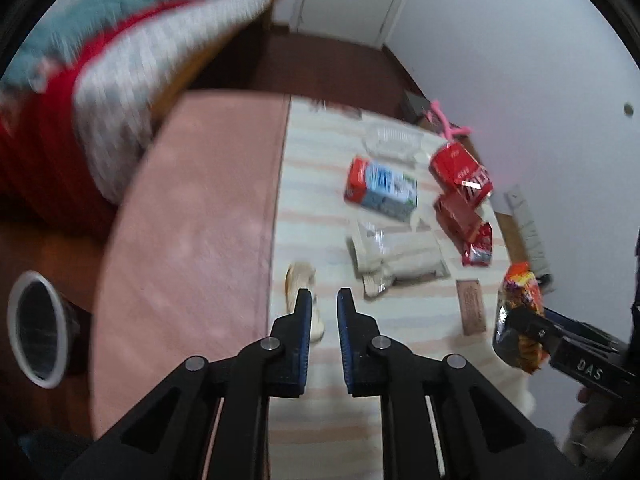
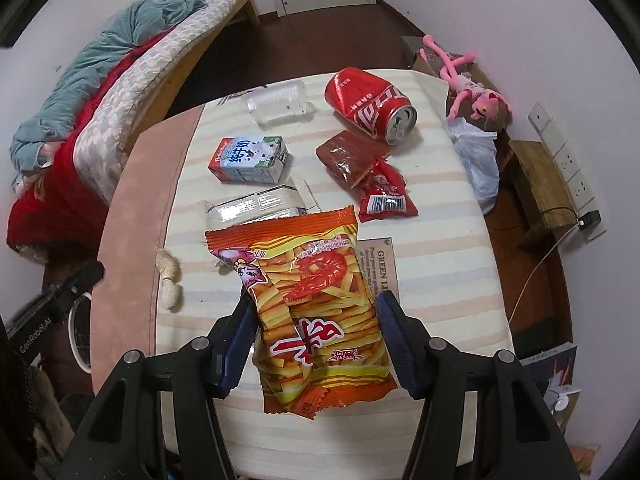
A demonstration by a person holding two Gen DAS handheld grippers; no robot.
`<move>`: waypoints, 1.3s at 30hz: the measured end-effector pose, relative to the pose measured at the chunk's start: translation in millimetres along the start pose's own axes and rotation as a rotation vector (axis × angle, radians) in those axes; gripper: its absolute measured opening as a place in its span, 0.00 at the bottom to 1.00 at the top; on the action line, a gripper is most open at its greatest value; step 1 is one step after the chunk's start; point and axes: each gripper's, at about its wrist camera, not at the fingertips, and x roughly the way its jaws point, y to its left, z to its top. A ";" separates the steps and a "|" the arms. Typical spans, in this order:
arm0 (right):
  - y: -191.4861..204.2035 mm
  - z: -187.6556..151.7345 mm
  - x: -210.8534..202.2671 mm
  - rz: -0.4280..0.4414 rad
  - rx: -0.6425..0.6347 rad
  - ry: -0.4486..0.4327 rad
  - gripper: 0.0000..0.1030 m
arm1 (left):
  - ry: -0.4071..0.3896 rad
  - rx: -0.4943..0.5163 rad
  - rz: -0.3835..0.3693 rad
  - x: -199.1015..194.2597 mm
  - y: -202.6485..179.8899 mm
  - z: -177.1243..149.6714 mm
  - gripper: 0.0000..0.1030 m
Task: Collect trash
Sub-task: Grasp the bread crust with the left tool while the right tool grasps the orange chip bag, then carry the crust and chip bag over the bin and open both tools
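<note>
Right wrist view shows the right gripper [image 2: 316, 328] closed on an orange snack bag [image 2: 316, 304], its blue pads pressing both sides of the bag above the striped table cloth [image 2: 448, 248]. Beyond it lie a white packet [image 2: 256, 208], a milk carton [image 2: 250, 160], a dented red can [image 2: 370, 100], two red wrappers [image 2: 384, 192] and a clear plastic box [image 2: 278, 102]. Only this view shows the pink plush toy [image 2: 472, 92] whole, and the white plastic bag [image 2: 478, 160] at the table edge.

Left wrist view shows the left gripper [image 1: 323, 308] empty, jaws nearly together with a narrow gap, over peanut shells [image 1: 298, 280]. It alone shows the open trash bin [image 1: 36, 328] on the floor at the left, beside the pink cover [image 1: 192, 216]
</note>
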 end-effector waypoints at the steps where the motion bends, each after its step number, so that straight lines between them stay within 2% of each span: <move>1: -1.0 0.3 2.4 -0.002 0.007 0.002 0.60 | 0.028 -0.015 -0.018 9.4 5.5 -1.2 0.14; 4: -6.6 0.6 16.7 -0.018 0.040 0.012 0.60 | 0.128 -0.032 -0.042 47.1 16.4 -6.9 0.33; 7: -14.3 -1.7 32.8 -0.027 0.081 0.030 0.60 | 0.191 -0.024 -0.009 75.7 16.2 -11.3 0.39; 8: -16.1 -2.1 36.4 -0.031 0.088 0.034 0.60 | 0.200 -0.018 0.025 82.0 15.3 -11.8 0.38; 10: -20.6 -4.6 44.5 -0.030 0.108 0.047 0.60 | 0.165 -0.009 0.062 83.3 9.6 -11.1 0.48; 11: -22.1 -5.8 47.7 -0.029 0.114 0.052 0.60 | 0.157 -0.005 0.106 85.5 7.1 -10.1 0.49; 14: -26.3 -7.9 57.2 -0.040 0.122 0.058 0.60 | 0.121 0.009 0.190 91.7 -4.5 -9.4 0.48; 16: -27.9 -8.7 62.1 -0.044 0.128 0.060 0.60 | 0.113 0.039 0.257 95.4 -13.8 -11.2 0.43; 17: -28.8 -9.1 64.4 -0.048 0.129 0.061 0.60 | 0.099 0.062 0.279 95.7 -18.6 -12.7 0.28; 18: -29.1 -9.6 65.5 -0.050 0.128 0.061 0.59 | 0.086 0.076 0.284 95.0 -20.9 -14.0 0.23; 20: -28.8 -10.8 66.4 -0.053 0.122 0.061 0.59 | 0.080 0.097 0.296 93.7 -25.7 -18.1 0.20; 25: -22.1 -13.7 62.1 -0.049 0.090 0.056 0.59 | 0.030 0.109 0.290 68.1 -22.8 -24.3 0.17; 30: -2.6 -15.5 44.9 -0.024 0.050 0.028 0.59 | -0.067 0.108 0.261 13.6 -14.8 -23.9 0.17; 35: 37.7 -16.2 13.4 0.029 -0.013 -0.013 0.58 | -0.173 0.081 0.222 -47.9 5.0 -12.7 0.17; 39: 83.1 -15.0 -10.9 0.092 -0.070 -0.046 0.58 | -0.251 0.048 0.217 -94.4 39.0 -1.5 0.17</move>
